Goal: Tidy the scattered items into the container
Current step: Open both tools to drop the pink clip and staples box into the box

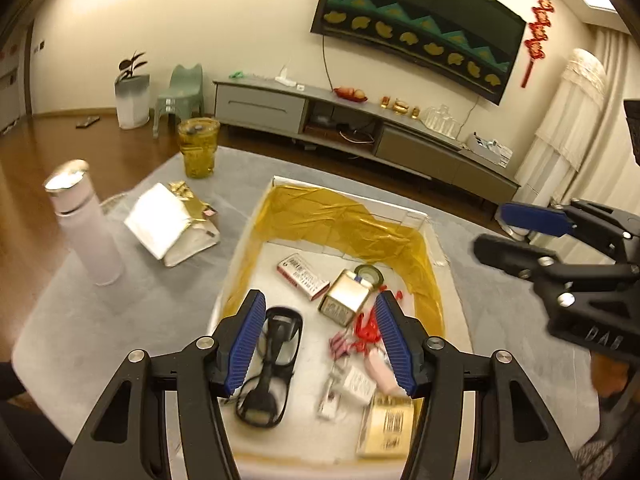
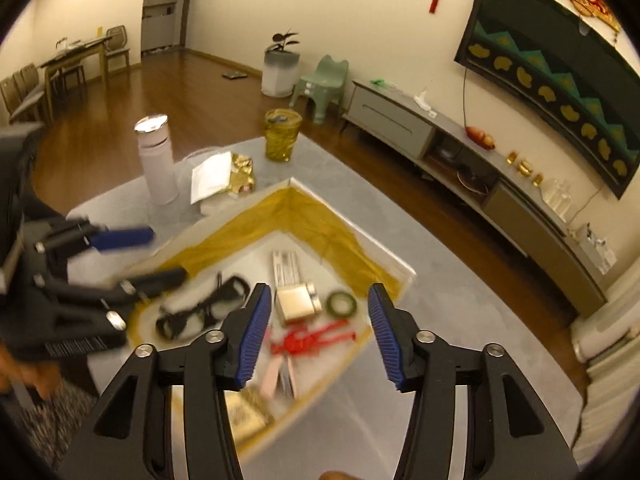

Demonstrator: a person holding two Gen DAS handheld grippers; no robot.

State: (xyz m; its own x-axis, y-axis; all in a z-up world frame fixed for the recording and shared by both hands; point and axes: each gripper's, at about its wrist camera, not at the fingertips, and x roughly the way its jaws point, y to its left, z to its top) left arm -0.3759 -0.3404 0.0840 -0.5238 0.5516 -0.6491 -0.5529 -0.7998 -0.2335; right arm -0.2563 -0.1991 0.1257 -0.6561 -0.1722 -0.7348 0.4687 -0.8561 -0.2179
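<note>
Left wrist view shows the left gripper [image 1: 320,340] spread empty above the container [image 1: 248,248], black glasses [image 1: 268,368] directly below its left finger, long axis running along the fingers.

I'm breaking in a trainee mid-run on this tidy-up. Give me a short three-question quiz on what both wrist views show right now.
1. True or false: both the left gripper and the right gripper are open and hold nothing.
2. Where do the black glasses lie? A) on the grey table beside the bottle B) inside the gold-lined box C) between the right gripper's fingers
3. Fill in: outside the box, standing on the grey table, are a pale bottle and a yellow ____.

Key: 1 true. 2 B. 3 glass cup.
</note>
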